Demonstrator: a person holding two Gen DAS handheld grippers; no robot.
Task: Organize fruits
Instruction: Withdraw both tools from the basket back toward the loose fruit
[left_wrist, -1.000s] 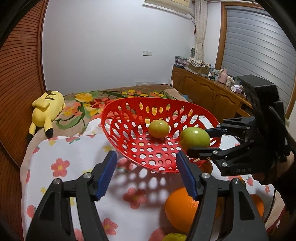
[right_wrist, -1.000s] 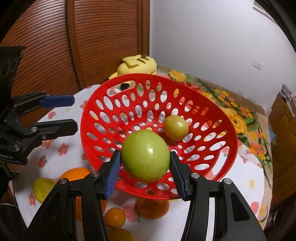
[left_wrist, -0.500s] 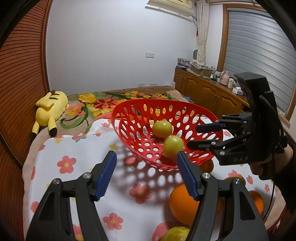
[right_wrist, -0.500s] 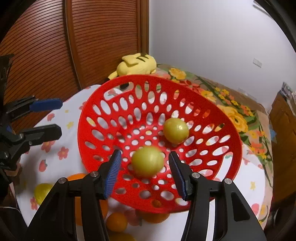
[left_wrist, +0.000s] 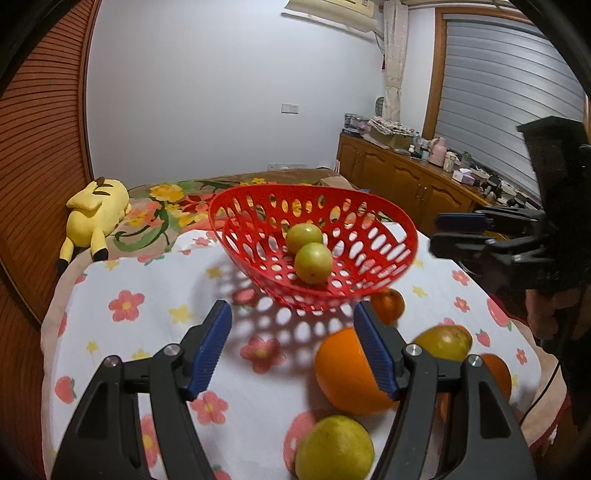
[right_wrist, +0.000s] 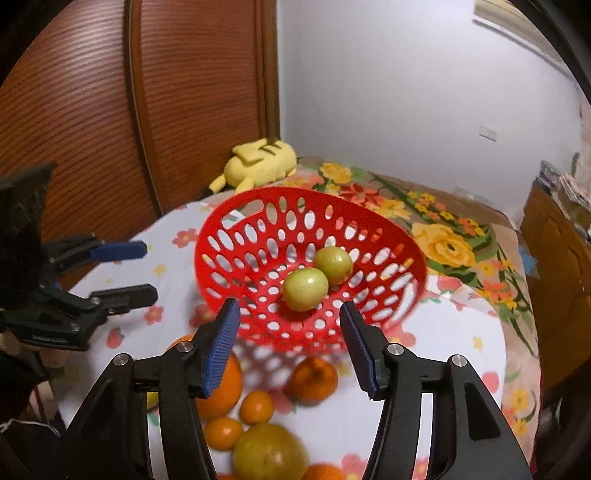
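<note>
A red perforated basket (left_wrist: 369, 206) (right_wrist: 236, 266) stands on the flowered cloth and holds two green fruits, one nearer (left_wrist: 313, 263) (right_wrist: 304, 288) and one behind it (left_wrist: 304, 237) (right_wrist: 333, 264). My right gripper (right_wrist: 290, 343) hangs in front of the basket, drawn back from it; its jaws are opening with nothing between them. It also shows at the right of the left wrist view (left_wrist: 448, 233). My left gripper (left_wrist: 291, 347) (right_wrist: 147, 271) is open and empty over the cloth. A large orange (left_wrist: 347, 373) (right_wrist: 221, 387) lies beside its right finger.
Loose fruit lies near the table's front: small oranges (right_wrist: 256, 406) (left_wrist: 388, 304) and yellow-green fruits (left_wrist: 334, 448) (right_wrist: 269, 456) (left_wrist: 443, 341). A yellow plush toy (left_wrist: 96, 214) lies on the bed behind. Wooden wardrobe doors (right_wrist: 110, 110) and a cabinet (left_wrist: 406, 181) flank the room.
My right gripper let go of the green fruit, which dropped and now rests beside the other one in the basket. The gripper then pulled back and up. My left gripper drew back slightly.
</note>
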